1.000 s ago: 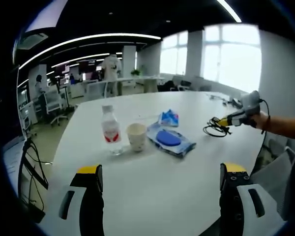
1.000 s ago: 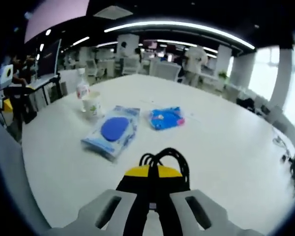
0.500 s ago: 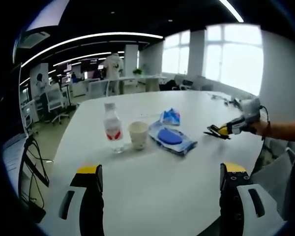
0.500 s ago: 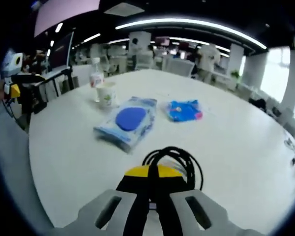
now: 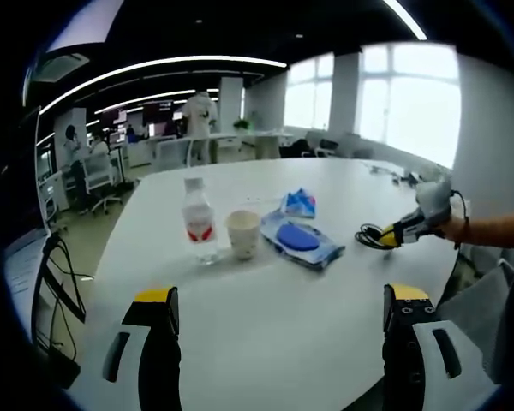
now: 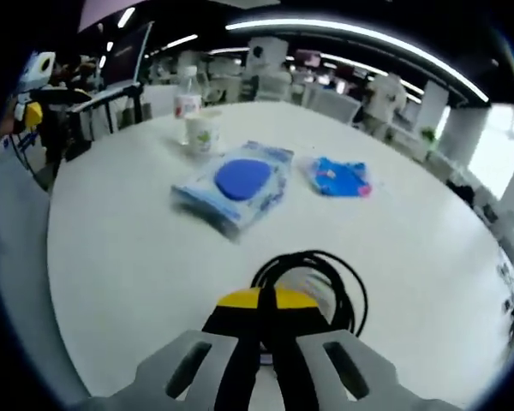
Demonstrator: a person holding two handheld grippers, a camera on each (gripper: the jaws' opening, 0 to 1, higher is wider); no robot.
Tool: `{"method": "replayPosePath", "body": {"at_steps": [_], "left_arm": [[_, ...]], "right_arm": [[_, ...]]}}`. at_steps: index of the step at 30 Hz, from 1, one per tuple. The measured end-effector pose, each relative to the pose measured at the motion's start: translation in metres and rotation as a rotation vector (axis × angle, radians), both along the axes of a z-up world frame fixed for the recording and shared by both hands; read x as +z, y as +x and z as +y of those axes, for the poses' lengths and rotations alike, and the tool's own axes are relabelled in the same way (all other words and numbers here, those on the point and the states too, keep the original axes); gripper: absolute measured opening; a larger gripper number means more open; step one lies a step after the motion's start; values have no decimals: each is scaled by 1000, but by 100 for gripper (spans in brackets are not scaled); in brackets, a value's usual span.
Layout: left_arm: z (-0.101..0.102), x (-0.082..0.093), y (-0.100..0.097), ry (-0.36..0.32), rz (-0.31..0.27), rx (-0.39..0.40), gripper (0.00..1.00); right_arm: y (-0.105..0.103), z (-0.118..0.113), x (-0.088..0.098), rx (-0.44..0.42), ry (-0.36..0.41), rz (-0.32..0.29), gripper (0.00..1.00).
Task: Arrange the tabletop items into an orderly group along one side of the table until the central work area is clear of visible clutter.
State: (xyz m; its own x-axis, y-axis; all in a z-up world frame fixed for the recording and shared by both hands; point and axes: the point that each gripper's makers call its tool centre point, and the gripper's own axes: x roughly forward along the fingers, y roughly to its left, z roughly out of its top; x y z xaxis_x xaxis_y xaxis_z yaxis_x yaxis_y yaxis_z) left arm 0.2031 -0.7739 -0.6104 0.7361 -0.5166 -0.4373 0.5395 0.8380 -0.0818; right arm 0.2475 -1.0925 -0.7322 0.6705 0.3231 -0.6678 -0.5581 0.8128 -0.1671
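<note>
- The left hand-held gripper (image 5: pixel 278 321) hovers over the white counter's (image 5: pixel 265 317) near edge, jaws wide apart and empty.
- A water bottle (image 5: pixel 198 220), a paper cup (image 5: pixel 243 234), a blue wipes pack (image 5: pixel 300 241) and a small blue packet (image 5: pixel 297 203) sit grouped mid-counter.
- The right hand-held gripper (image 6: pixel 261 301) is clamped on a coiled black cable (image 6: pixel 313 282), near the wipes pack.

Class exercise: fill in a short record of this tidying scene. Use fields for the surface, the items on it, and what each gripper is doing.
surface: white table
grouped items: water bottle, paper cup, wet wipes pack, small blue packet
loose item: coiled black cable
left gripper: open, holding nothing, low over the near table edge
right gripper: shut on the coiled black cable, near the wet wipes pack
</note>
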Motion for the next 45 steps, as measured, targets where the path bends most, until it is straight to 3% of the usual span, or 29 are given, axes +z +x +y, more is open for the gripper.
{"method": "replayPosePath", "body": {"at_steps": [22,31,41,45], "left_arm": [[2,-4,0,3,13,8,97],[3,-7,0,2,20,12,97],[1,-6,2,2,17,7,97],[-1,-6,3,4,14,1,97]], "right_arm": [[-3,2,-22,36,-45,52,0],[-3,2,-25,2,-10,63,2],[3,-12,-9,-120,51,26,25],[4,-13,1,-150,77,13,29]]}}
